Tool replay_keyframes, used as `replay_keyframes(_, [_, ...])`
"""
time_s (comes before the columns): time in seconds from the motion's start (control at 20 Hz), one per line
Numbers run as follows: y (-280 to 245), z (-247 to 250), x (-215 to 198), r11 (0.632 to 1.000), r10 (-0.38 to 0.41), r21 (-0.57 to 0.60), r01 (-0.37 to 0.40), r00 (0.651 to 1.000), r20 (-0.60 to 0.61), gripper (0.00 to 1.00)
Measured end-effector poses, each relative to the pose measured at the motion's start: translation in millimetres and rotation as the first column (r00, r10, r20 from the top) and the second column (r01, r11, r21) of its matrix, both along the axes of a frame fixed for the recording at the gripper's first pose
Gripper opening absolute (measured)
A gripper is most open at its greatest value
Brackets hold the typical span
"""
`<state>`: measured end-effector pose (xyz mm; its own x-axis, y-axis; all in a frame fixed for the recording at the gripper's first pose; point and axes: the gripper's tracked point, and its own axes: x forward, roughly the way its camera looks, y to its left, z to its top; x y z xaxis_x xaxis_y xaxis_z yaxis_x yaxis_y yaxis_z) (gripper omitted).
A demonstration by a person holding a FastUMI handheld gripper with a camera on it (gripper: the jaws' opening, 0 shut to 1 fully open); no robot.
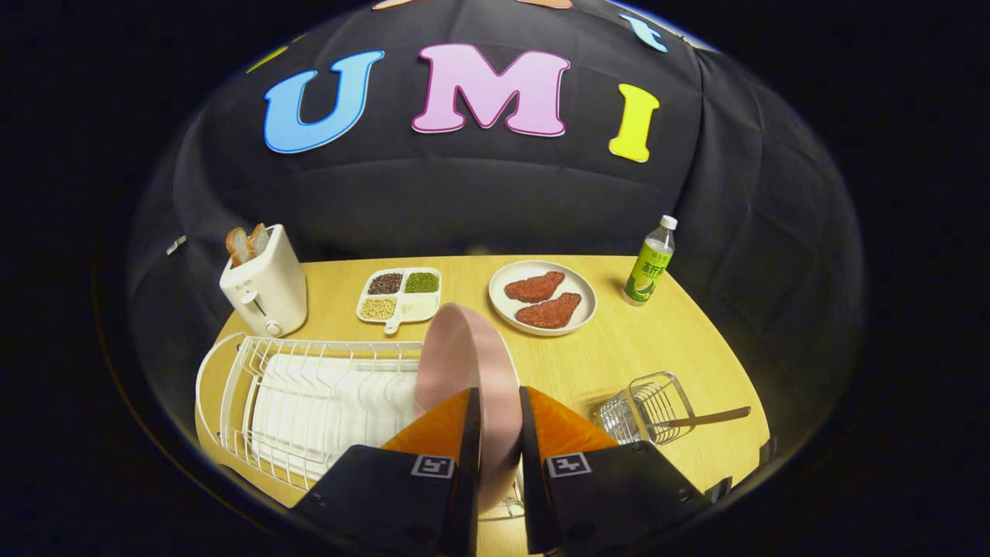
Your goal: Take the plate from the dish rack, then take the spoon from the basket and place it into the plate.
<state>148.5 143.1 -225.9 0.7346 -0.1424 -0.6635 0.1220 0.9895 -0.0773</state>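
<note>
A pink plate (472, 363) stands on edge between my fingers, its rim rising above them at the right end of the white wire dish rack (309, 402). My gripper (499, 402) is shut on the plate, one finger on each face. To the right of my fingers stands a small wire basket (650, 406) on the wooden table, with a spoon (708, 418) lying in it, its handle sticking out to the right.
Beyond the rack stand a white toaster (265, 290) with bread slices, a divided dish of grains (400, 295), a white plate with two brown meat pieces (543, 298) and a green-labelled bottle (650, 267). Bare wooden table (619, 348) lies between plate and basket.
</note>
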Motion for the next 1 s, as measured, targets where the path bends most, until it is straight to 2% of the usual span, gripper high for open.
replay_keyframes(0.4, [43.3, 31.4, 9.4, 0.981, 0.135, -0.154, -0.115, 0.983, 0.124, 0.26])
replay_keyframes(0.55, [45.6, 42.6, 13.1, 0.971, 0.159, -0.203, -0.127, 0.975, 0.152, 0.26])
replay_keyframes(0.8, [20.3, 40.8, 13.4, 0.975, 0.107, -0.207, -0.078, 0.985, 0.132, 0.25])
replay_keyframes(1.0, [-4.4, 37.3, 14.4, 0.99, 0.033, -0.14, -0.017, 0.994, 0.107, 0.23])
